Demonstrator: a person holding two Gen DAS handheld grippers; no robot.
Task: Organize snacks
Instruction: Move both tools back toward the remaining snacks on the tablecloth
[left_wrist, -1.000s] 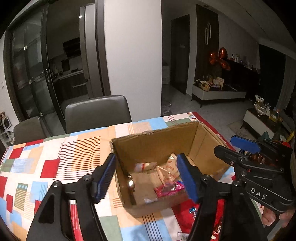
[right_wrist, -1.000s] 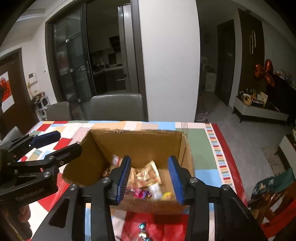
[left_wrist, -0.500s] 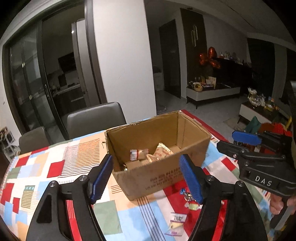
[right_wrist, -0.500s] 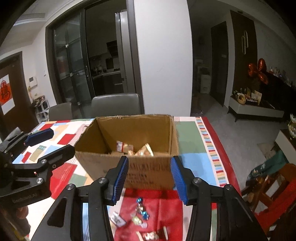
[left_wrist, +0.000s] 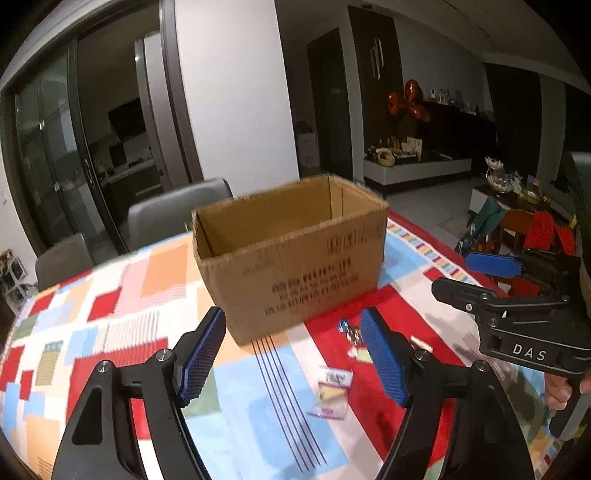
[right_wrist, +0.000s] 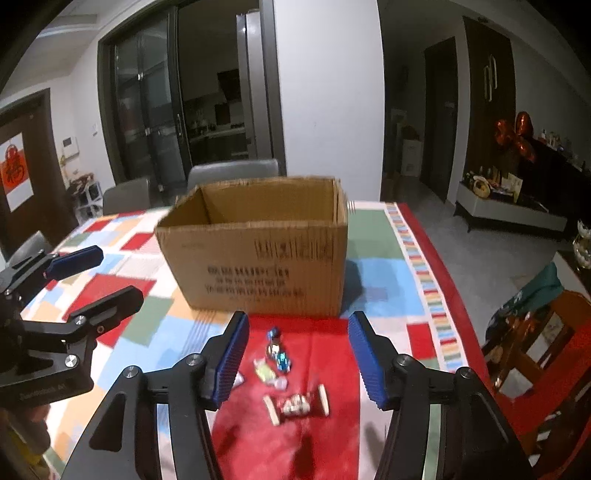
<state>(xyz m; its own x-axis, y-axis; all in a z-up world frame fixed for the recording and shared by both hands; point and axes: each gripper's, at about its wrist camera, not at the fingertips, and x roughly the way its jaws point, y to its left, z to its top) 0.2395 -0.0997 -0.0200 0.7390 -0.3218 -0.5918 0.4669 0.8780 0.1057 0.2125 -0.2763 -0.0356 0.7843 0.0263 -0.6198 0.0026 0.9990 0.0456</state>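
Note:
An open cardboard box (left_wrist: 295, 258) (right_wrist: 258, 258) stands on the patchwork tablecloth; its inside is hidden from here. Loose snacks lie in front of it: blue-wrapped candies (right_wrist: 279, 350), a green one (right_wrist: 264, 369), a twist-wrapped sweet (right_wrist: 295, 404) and a clear packet (left_wrist: 332, 391). My left gripper (left_wrist: 292, 314) (right_wrist: 120, 273) hovers open before the box, holding nothing. My right gripper (right_wrist: 298, 317) (left_wrist: 452, 273) hangs over the candies, its jaws opening, with nothing pressed between the pads.
Grey chairs (right_wrist: 232, 171) stand behind the table. The table's right edge (right_wrist: 436, 266) drops to the floor, where a wooden chair with red cushions (right_wrist: 546, 350) stands. Glass doors and a white pillar lie beyond.
Both grippers have drawn back from above the box and sunk lower. The box's contents have dropped out of sight and loose snacks have come into view. The right jaws stand wider.

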